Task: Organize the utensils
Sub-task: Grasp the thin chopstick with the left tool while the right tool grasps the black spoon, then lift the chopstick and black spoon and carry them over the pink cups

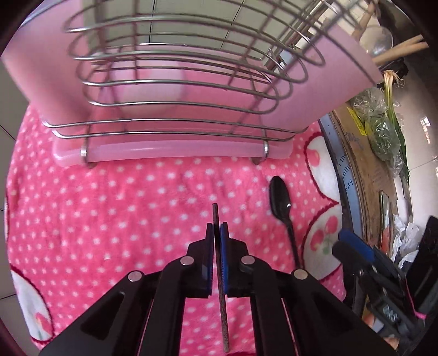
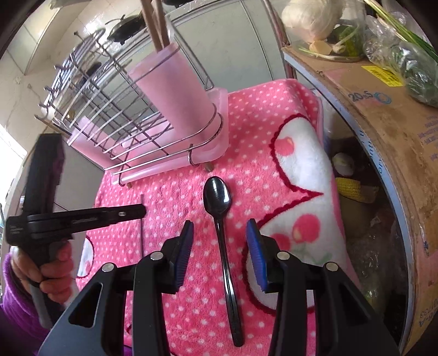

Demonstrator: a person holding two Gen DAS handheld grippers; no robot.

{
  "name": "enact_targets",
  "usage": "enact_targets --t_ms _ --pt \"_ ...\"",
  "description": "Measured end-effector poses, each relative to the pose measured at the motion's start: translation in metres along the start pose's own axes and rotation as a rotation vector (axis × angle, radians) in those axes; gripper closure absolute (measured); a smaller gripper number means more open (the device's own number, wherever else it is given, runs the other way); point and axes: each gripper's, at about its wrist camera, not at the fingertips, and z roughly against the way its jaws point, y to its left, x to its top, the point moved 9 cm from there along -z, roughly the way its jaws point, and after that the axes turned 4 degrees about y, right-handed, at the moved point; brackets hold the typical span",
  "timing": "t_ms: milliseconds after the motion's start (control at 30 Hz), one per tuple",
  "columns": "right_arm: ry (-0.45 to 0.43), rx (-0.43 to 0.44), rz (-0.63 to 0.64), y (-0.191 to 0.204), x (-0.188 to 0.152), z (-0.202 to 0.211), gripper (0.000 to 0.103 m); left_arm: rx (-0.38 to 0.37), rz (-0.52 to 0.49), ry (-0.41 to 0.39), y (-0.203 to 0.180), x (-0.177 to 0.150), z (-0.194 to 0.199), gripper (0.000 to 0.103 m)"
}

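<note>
We see a thin dark chopstick (image 1: 219,263) pinched between the blue pads of the left gripper (image 1: 217,232), whose fingers (image 1: 225,246) are closed right down on it; the stick runs lengthwise through the grip, its far tip poking out just past the fingertips and its near end trailing back under the gripper body. It hangs above the pink polka-dot blanket (image 1: 123,205), in front of the wire rack (image 1: 178,90)

To the right of it a black plastic spoon (image 2: 219,202) lies flat on the blanket, bowl towards the rack and handle pointing near. The right gripper (image 2: 219,232) hovers over the spoon's neck with its fingers (image 2: 256,252) partly open, one on each side of the handle, and we cannot see them touching it

The rack sits at the far edge of the blanket on a pale pink drip tray (image 2: 216,131), with a frosted pink cup (image 2: 175,93) held in its wire holder; two wooden sticks (image 2: 156,24) stand in that cup. A cardboard box (image 2: 383,115) stands to the right, with bagged greens (image 2: 410,63) on top
</note>
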Motion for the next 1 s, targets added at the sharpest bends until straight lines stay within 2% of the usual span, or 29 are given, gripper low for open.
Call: enact_targets --t_ms 233,267,367,567,833,933,1000 --pt "0.05 -0.052 0.088 0.021 0.01 -0.035 0.062 0.066 0.002 -0.036 0.055 -0.009 0.036 0.099" --pt "0.058 -0.072 0.101 0.022 0.012 -0.04 0.056 0.078 0.001 -0.04 0.063 -0.009 0.04 0.099" --pt "0.067 -0.115 0.124 0.025 0.018 -0.052 0.051 0.106 0.006 -0.033 0.087 -0.012 0.045 0.099" --pt "0.119 -0.16 0.136 0.025 0.027 -0.077 0.051 0.137 0.051 0.0 0.123 -0.014 0.031 0.098" --pt "0.131 -0.164 0.111 0.021 0.034 -0.092 0.052 0.156 0.084 0.067 0.14 -0.011 0.002 0.097" --pt "0.121 -0.146 0.091 0.018 0.034 -0.089 0.071 0.151 0.083 0.074 0.14 -0.009 0.0 0.097" --pt "0.11 -0.103 0.06 0.014 0.036 -0.082 0.081 0.151 0.079 0.078 0.142 -0.007 -0.001 0.097"
